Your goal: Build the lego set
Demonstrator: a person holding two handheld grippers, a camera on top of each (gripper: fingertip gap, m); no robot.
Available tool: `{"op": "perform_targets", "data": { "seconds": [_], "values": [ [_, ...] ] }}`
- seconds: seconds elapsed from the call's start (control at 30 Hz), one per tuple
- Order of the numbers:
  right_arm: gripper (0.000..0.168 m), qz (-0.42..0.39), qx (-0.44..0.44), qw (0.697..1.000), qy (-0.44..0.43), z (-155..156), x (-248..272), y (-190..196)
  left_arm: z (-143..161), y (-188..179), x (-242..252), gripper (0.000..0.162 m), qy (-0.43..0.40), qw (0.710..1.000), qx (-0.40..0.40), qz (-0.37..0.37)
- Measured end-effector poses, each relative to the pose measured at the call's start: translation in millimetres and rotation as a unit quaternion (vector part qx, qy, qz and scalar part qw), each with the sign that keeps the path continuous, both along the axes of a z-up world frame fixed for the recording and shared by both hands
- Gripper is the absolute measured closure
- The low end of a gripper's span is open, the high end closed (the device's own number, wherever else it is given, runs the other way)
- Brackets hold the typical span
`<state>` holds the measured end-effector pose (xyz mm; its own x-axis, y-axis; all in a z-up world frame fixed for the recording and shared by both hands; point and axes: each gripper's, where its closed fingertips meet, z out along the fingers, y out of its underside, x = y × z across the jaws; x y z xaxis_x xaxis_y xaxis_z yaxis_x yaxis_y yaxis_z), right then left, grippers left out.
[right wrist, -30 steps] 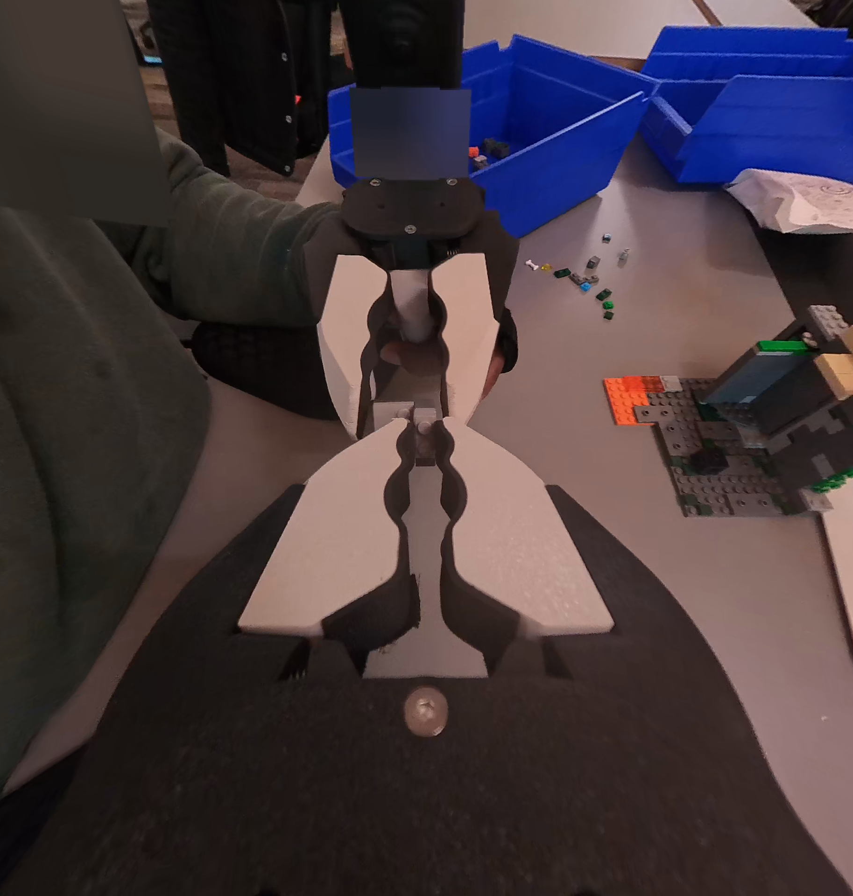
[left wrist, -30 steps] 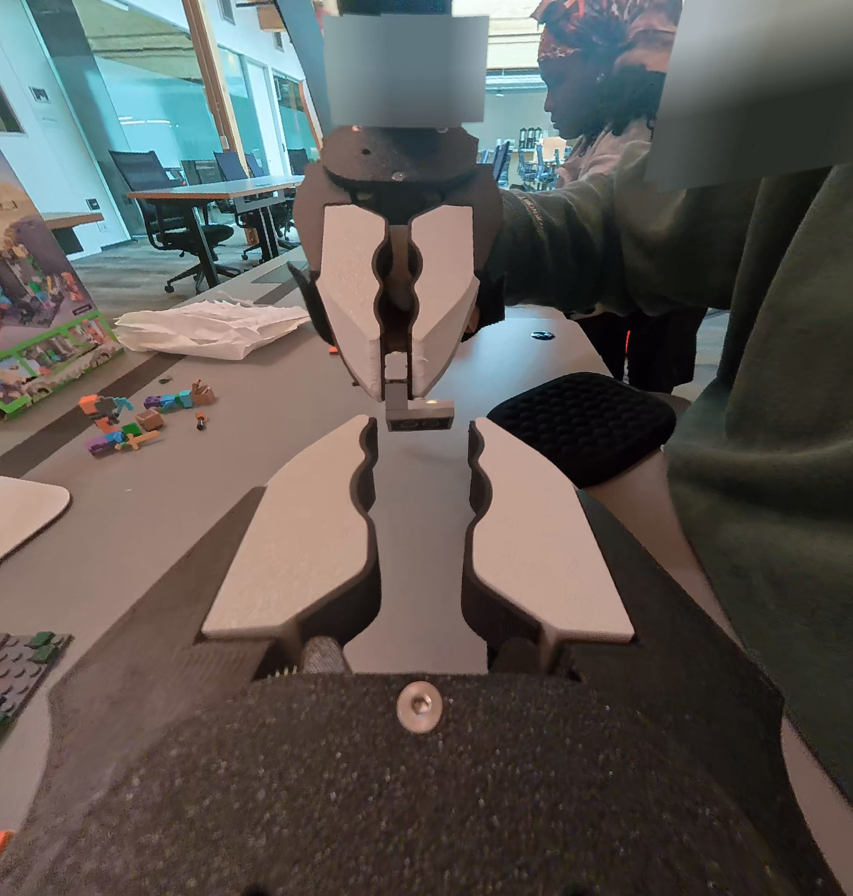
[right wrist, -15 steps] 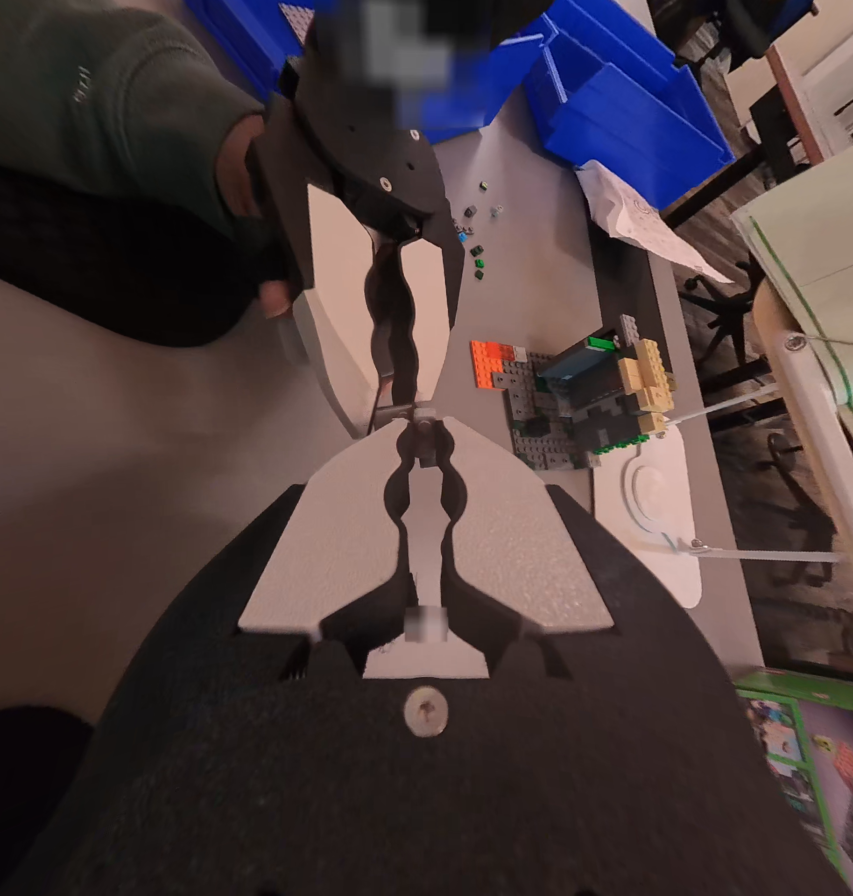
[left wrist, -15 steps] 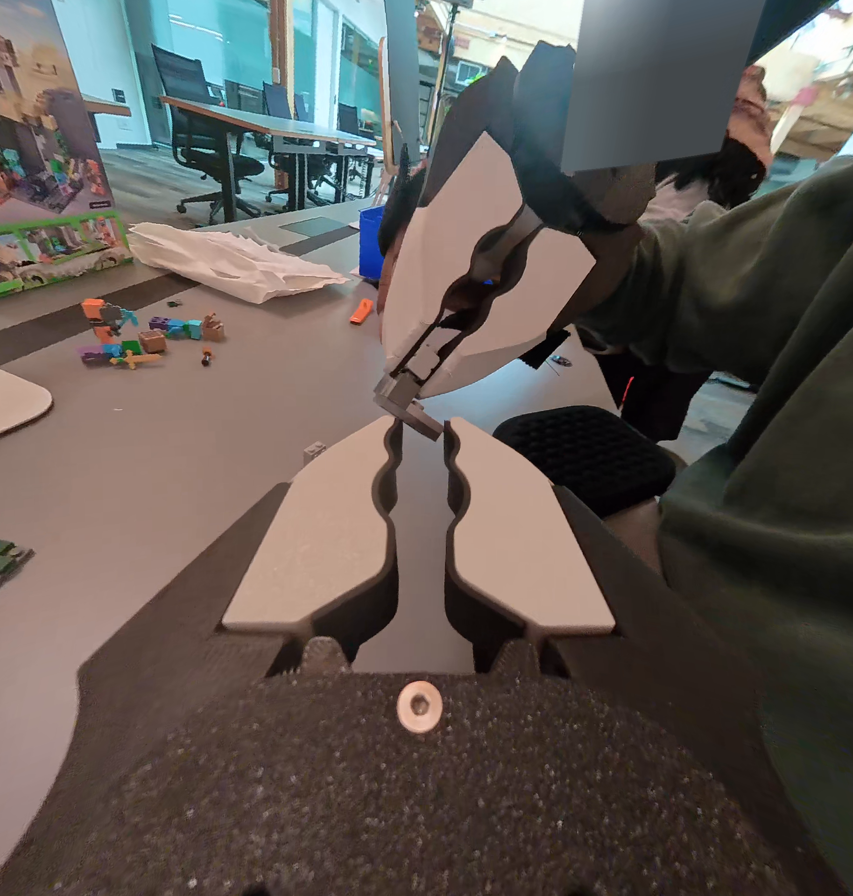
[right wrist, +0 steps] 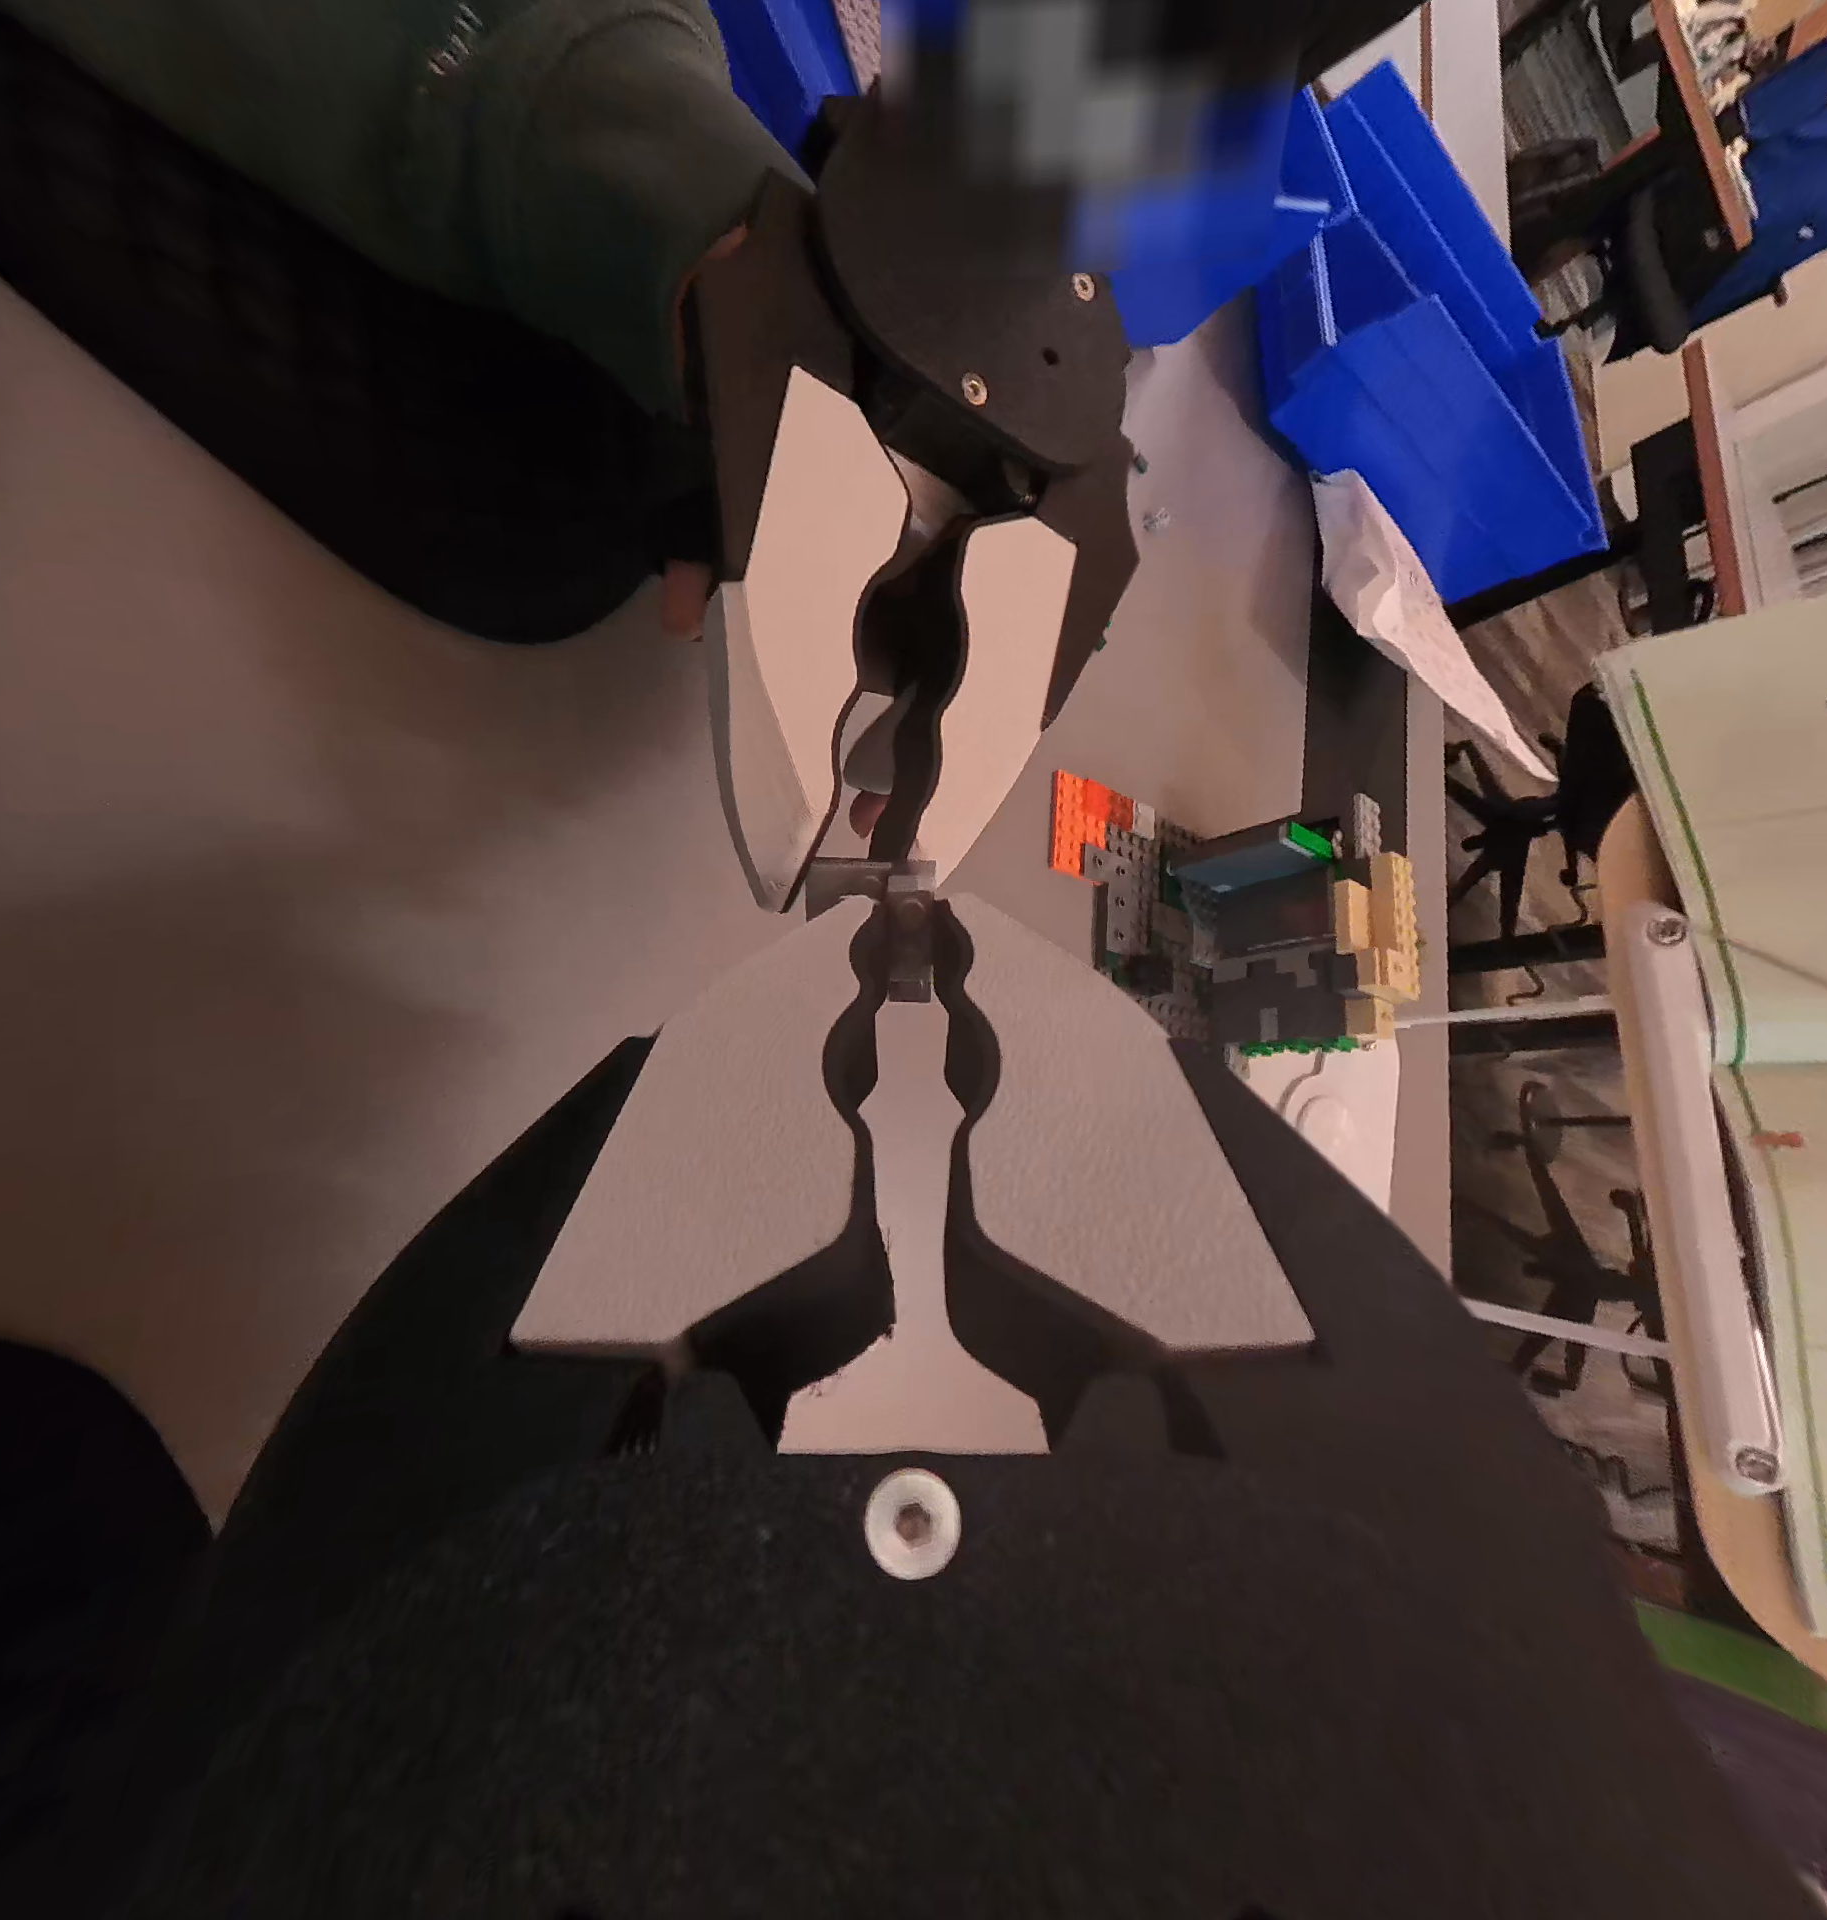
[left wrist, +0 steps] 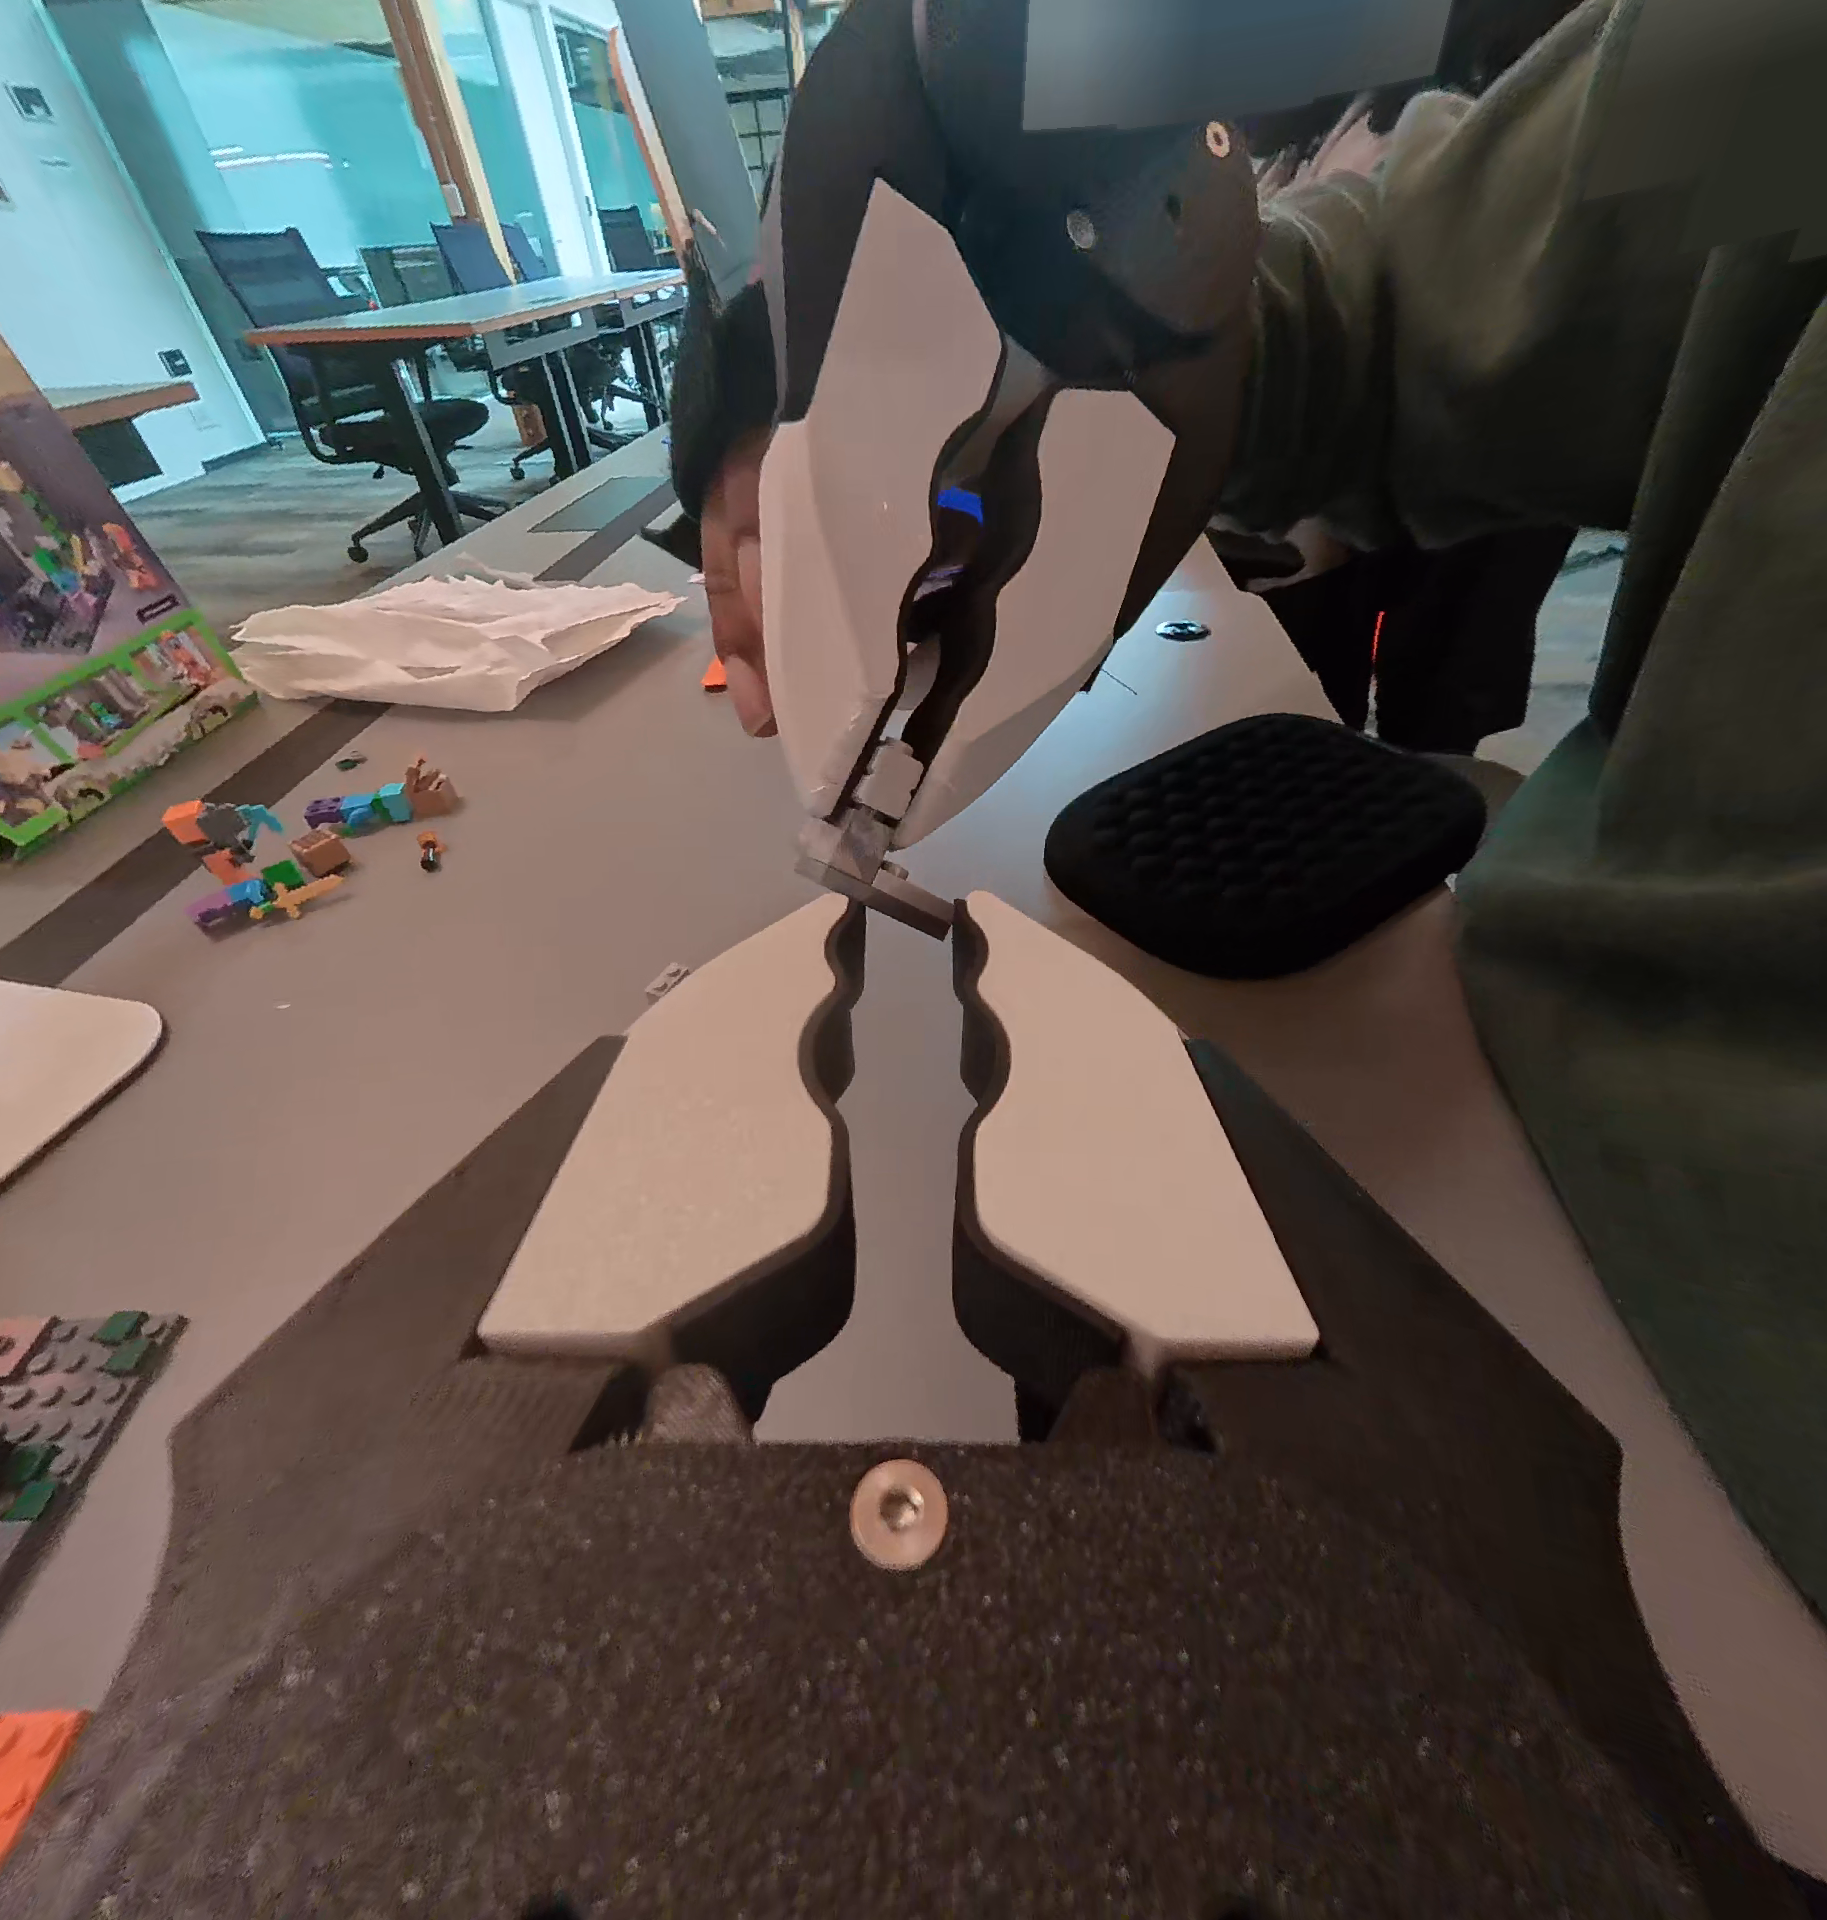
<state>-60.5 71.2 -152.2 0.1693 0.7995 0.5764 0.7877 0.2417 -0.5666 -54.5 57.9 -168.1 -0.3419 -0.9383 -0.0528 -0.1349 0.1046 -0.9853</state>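
A small grey lego piece (left wrist: 859, 847), a little brick on a flat plate, hangs in the air between my two grippers. My right gripper (right wrist: 909, 920) is shut on its brick end (right wrist: 909, 961); in the left wrist view it (left wrist: 867, 821) comes down from above. My left gripper (left wrist: 909, 914) has its jaws narrowed around the plate end, with the tips touching it; in the right wrist view it (right wrist: 867, 883) points down at the plate (right wrist: 847, 881). The part-built model (right wrist: 1283, 935) stands on its grey baseplate (right wrist: 1132, 883) to the right.
Loose coloured bricks (left wrist: 296, 842), a lego box (left wrist: 47, 644) and white paper bags (left wrist: 452, 644) lie at the left. A black pad (left wrist: 1262, 842) sits by the person's green sleeve. Blue bins (right wrist: 1408, 364) stand beyond the model. A tiny grey piece (left wrist: 667, 977) lies on the table. Left and right tips are no more than a few centimetres apart.
My left gripper's jaws have narrowed onto the plate end. My right gripper has tilted over with the grey piece still in it, and both views have swung round.
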Motion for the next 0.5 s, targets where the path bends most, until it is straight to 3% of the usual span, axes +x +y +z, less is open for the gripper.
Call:
{"op": "perform_targets", "data": {
  "seconds": [0.5],
  "values": [
    [0.161, 0.013, 0.015, 1.000, 0.003, -4, -4, -11, -4, -12, -3, 0.148, 0.020, 0.999, 0.043, -0.022]
  ]
}}
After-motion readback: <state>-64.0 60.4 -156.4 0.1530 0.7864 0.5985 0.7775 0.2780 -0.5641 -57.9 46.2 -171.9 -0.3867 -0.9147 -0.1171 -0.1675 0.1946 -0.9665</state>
